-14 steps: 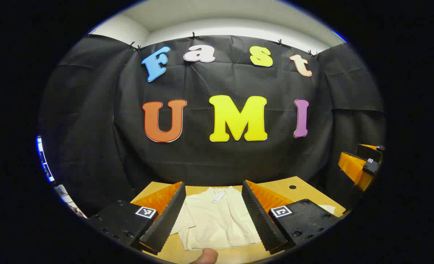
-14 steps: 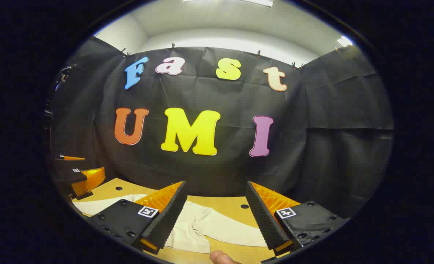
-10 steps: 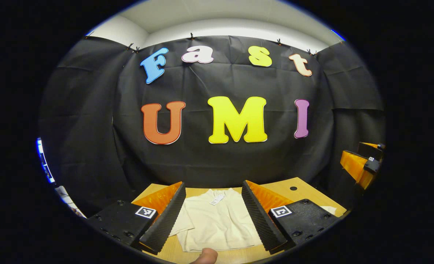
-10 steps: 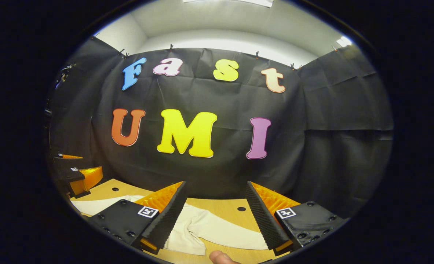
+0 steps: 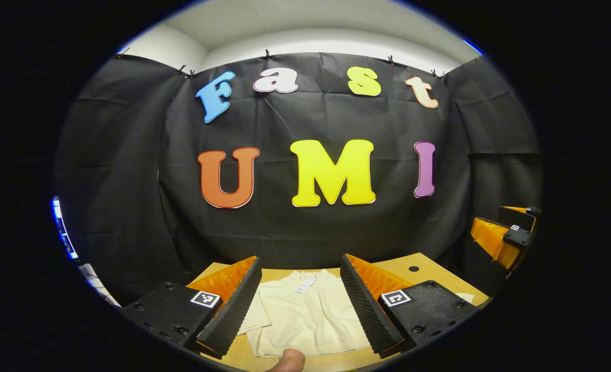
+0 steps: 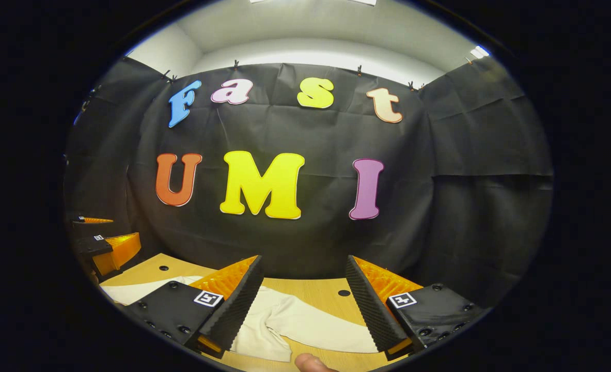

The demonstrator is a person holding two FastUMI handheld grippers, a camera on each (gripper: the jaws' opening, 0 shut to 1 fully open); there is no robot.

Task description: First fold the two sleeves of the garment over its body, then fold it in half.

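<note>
Both views have barely shifted since earlier, tilting slightly. On the wooden table (image 5: 429,276) lies the cream garment (image 5: 305,318), spread flat. Above it, the left gripper (image 5: 300,302) and right gripper (image 6: 302,305) hover with fingers spread wide, holding nothing.

text: none legible | garment tag (image 5: 305,284): print too small to read | gripper markers (image 5: 205,298): patterns, no words

Garment (image 5: 305,315) flat on table (image 5: 424,269), booth wall behind, grippers above.
</note>
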